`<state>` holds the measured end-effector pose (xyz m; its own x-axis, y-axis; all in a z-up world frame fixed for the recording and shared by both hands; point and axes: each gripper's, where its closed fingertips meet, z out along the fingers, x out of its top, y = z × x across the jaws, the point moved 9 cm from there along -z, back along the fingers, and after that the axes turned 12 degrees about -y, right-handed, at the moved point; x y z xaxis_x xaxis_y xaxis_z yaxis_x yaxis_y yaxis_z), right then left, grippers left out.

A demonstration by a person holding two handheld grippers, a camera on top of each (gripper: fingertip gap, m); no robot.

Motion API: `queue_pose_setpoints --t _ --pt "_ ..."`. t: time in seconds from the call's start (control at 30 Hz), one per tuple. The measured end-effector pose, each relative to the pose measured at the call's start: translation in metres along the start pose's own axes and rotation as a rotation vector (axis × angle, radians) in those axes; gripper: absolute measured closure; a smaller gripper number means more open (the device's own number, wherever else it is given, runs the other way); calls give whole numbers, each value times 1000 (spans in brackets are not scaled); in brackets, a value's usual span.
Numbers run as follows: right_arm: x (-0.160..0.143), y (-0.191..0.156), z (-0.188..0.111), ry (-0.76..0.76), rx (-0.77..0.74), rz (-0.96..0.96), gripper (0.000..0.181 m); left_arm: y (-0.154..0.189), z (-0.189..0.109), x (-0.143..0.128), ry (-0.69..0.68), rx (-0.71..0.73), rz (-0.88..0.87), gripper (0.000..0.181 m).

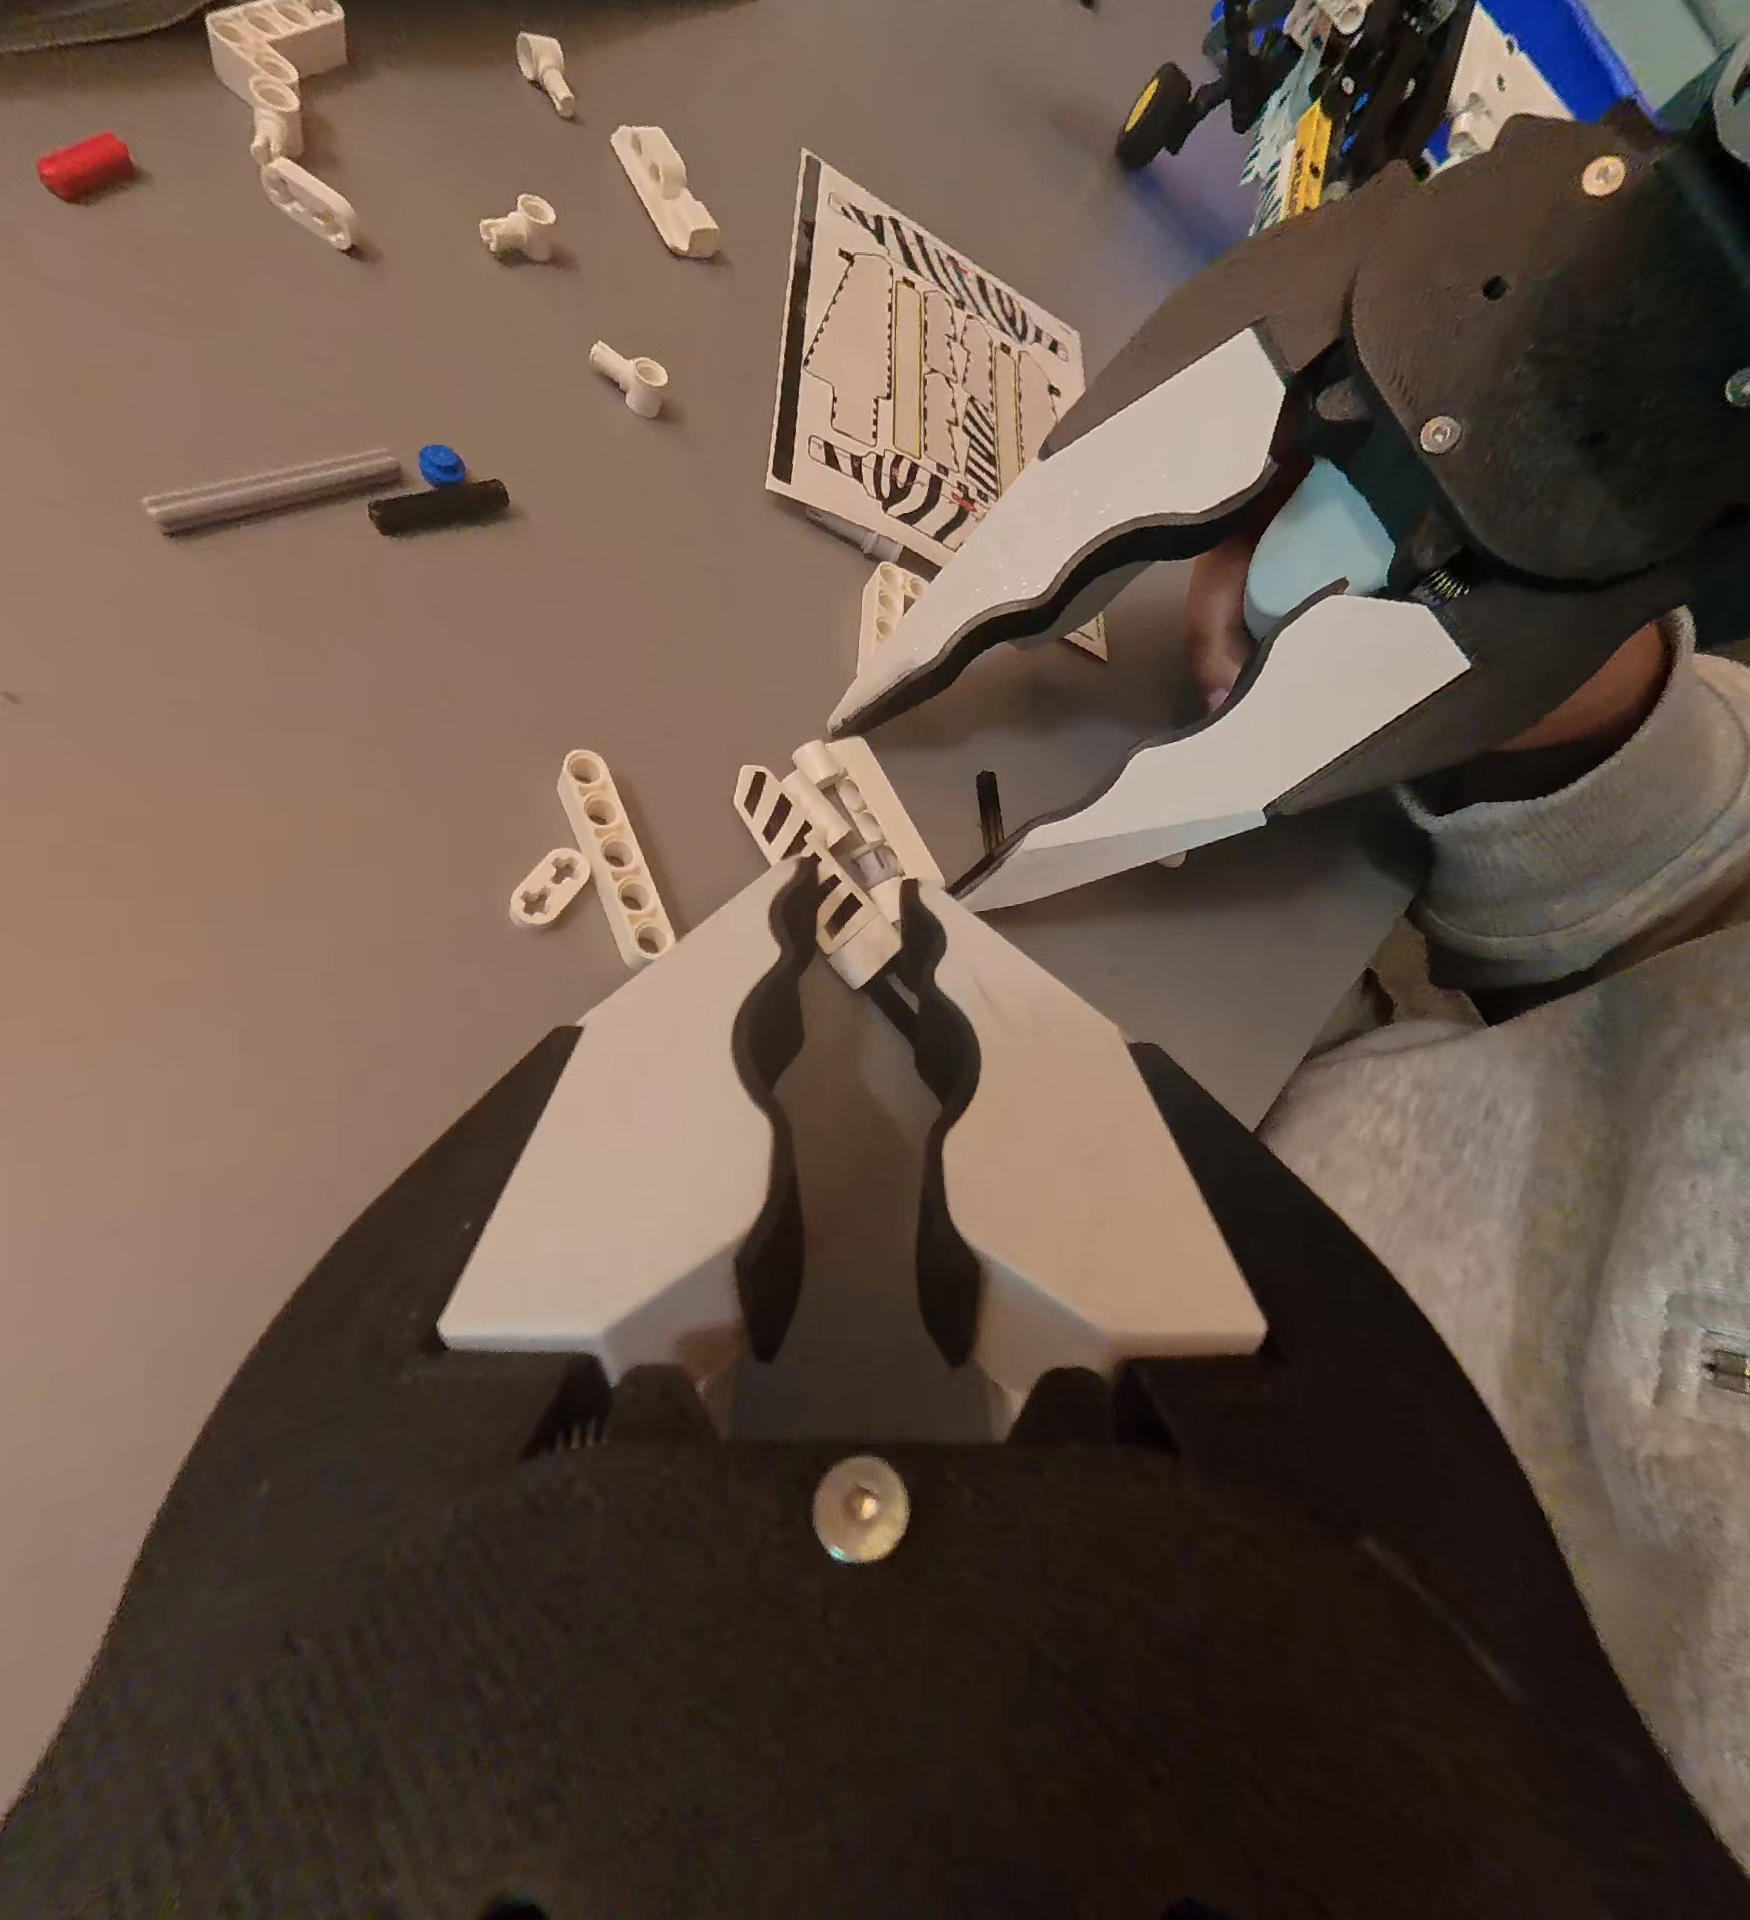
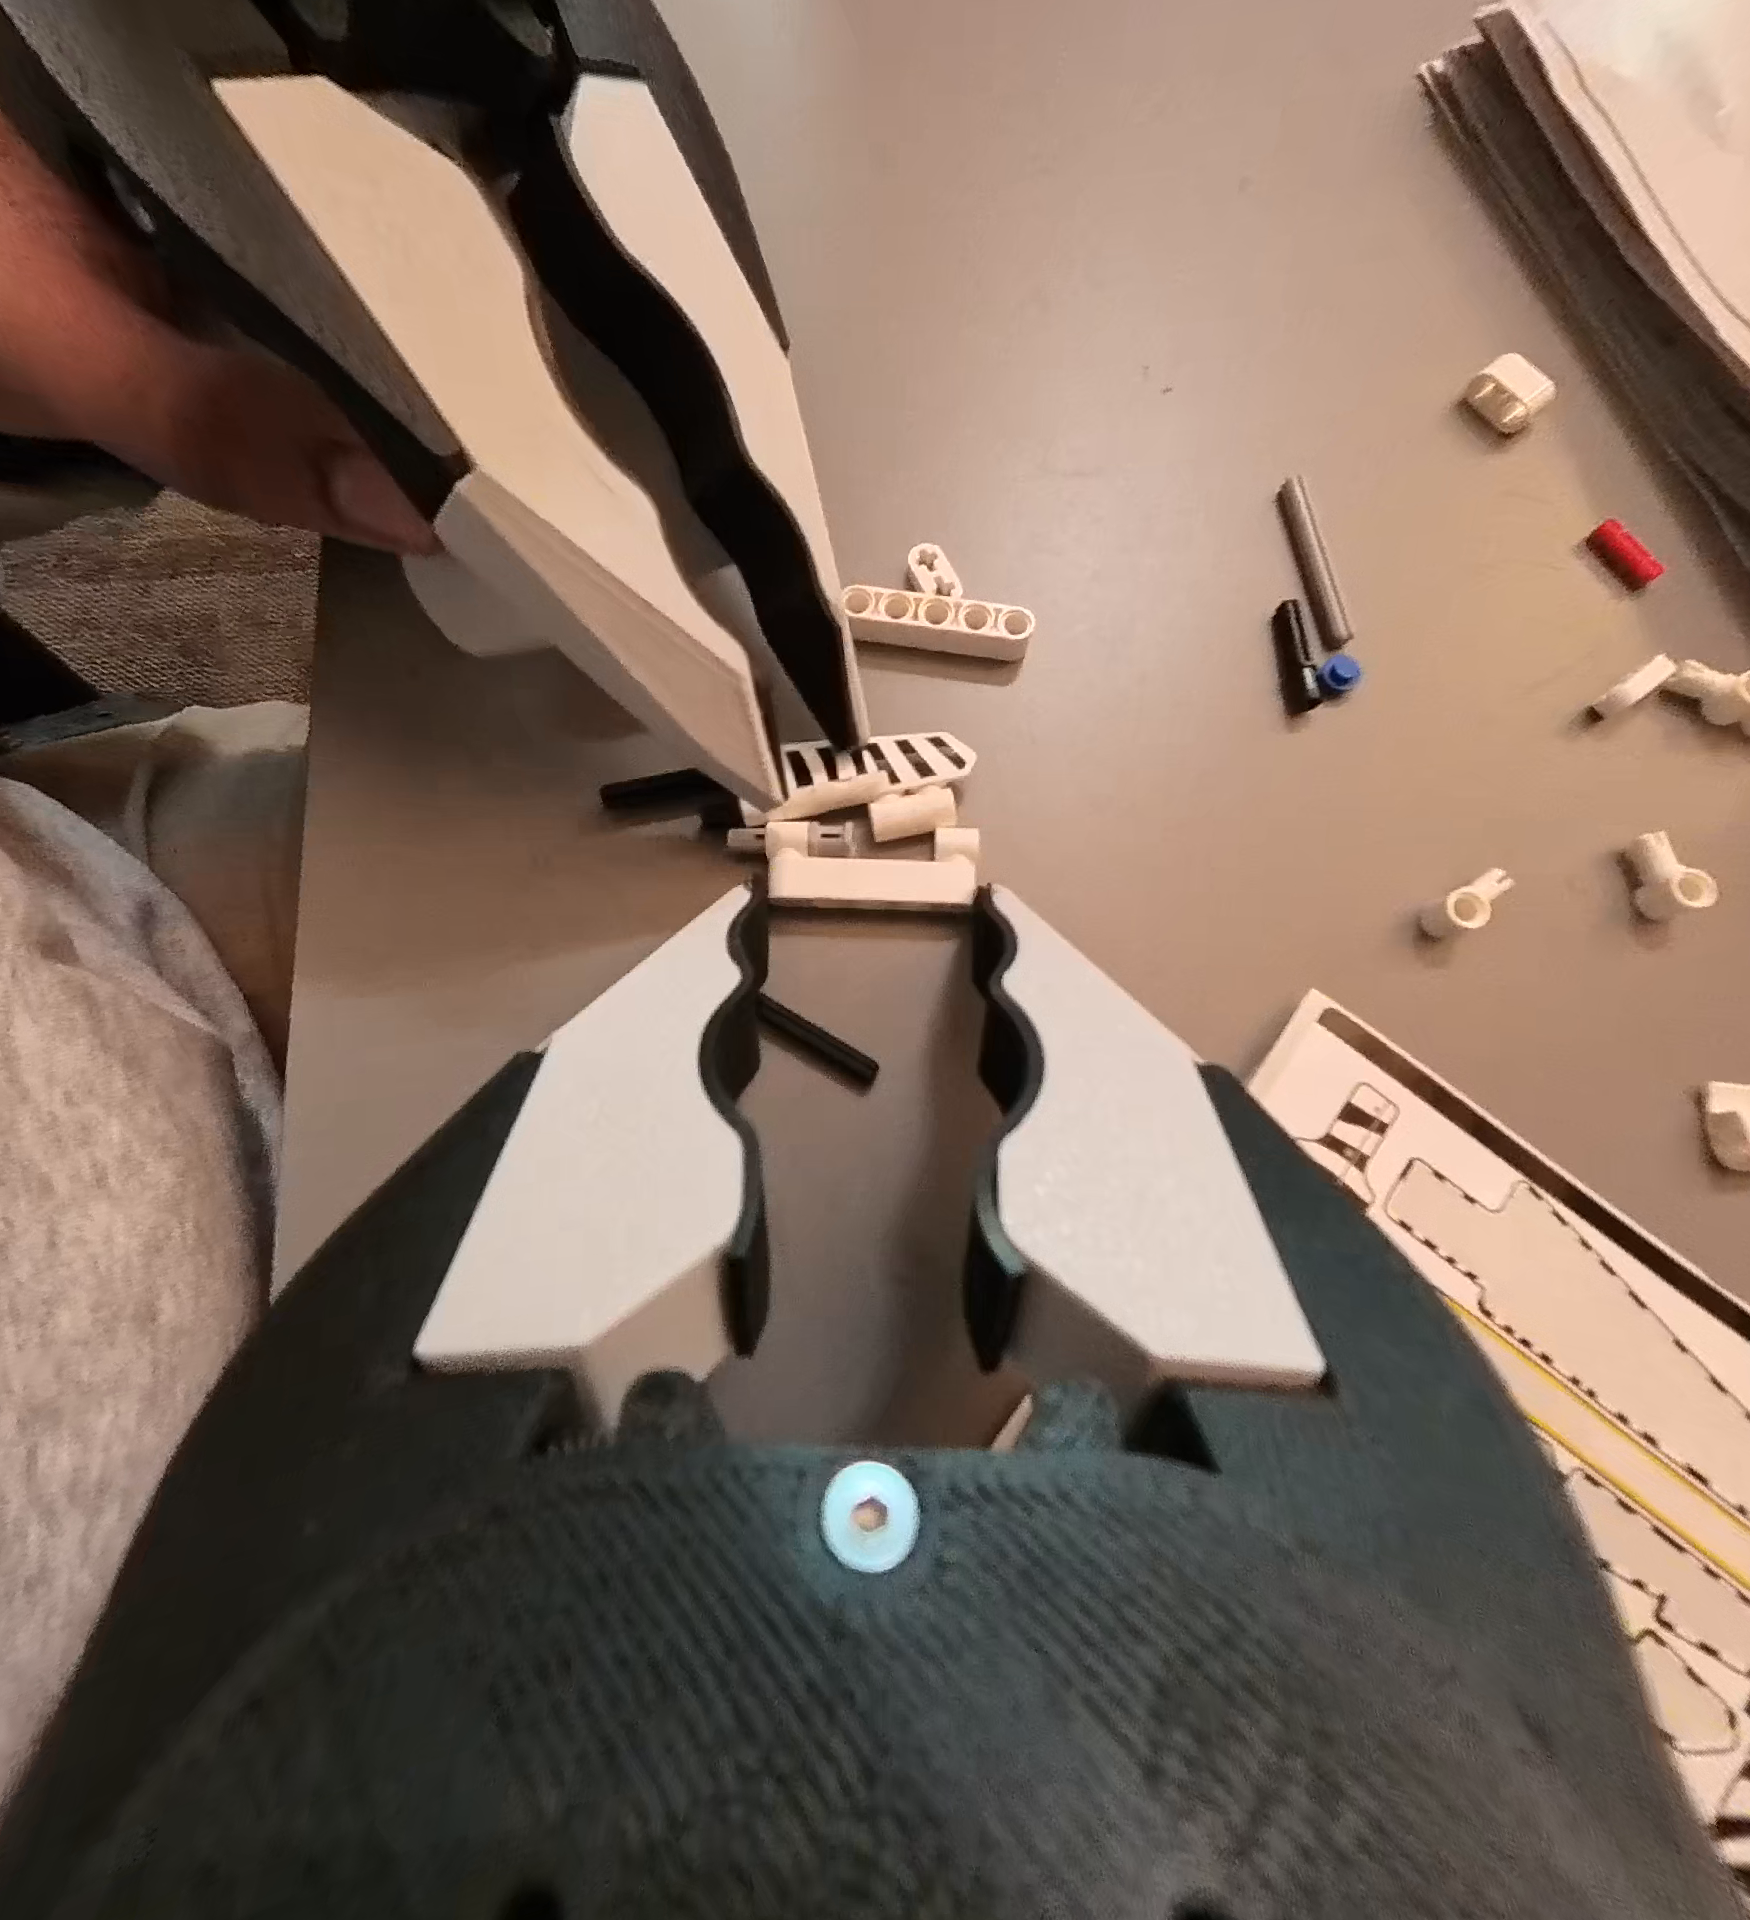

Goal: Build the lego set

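Closest, the left gripper (image 1: pixel 855 904) pinches one small white lego assembly with a black-striped panel (image 1: pixel 829 831) at its fingertips. Just beyond, the right gripper (image 1: pixel 897 805) spreads wide around that assembly's far end. Farther left lie one five-hole white beam (image 1: pixel 616 852), one grey axle (image 1: pixel 268 488), one red cylinder (image 1: pixel 84 164).
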<state>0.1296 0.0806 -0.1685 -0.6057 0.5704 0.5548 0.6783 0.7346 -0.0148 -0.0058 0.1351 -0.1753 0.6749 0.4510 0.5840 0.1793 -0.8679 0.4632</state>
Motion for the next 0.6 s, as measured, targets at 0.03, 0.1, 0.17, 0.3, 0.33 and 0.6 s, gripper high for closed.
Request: queue_pose_setpoints --t 0.03,0.1,0.17,0.3,0.33,0.6 --pt "0 0 0 1 5 0 143 0 0 0 1 11 5 164" --pt "0 1 0 3 12 -1 143 2 -1 1 3 32 20 160" --pt "-1 1 0 5 17 -2 143 3 -2 2 6 59 34 157" --pt "0 2 0 7 19 -3 143 2 -1 5 -9 91 38 154" --pt "0 3 1 7 19 -3 143 2 1 5 -22 85 34 154" --pt "-1 6 0 7 37 -5 143 -6 3 8 -64 12 -8 166"
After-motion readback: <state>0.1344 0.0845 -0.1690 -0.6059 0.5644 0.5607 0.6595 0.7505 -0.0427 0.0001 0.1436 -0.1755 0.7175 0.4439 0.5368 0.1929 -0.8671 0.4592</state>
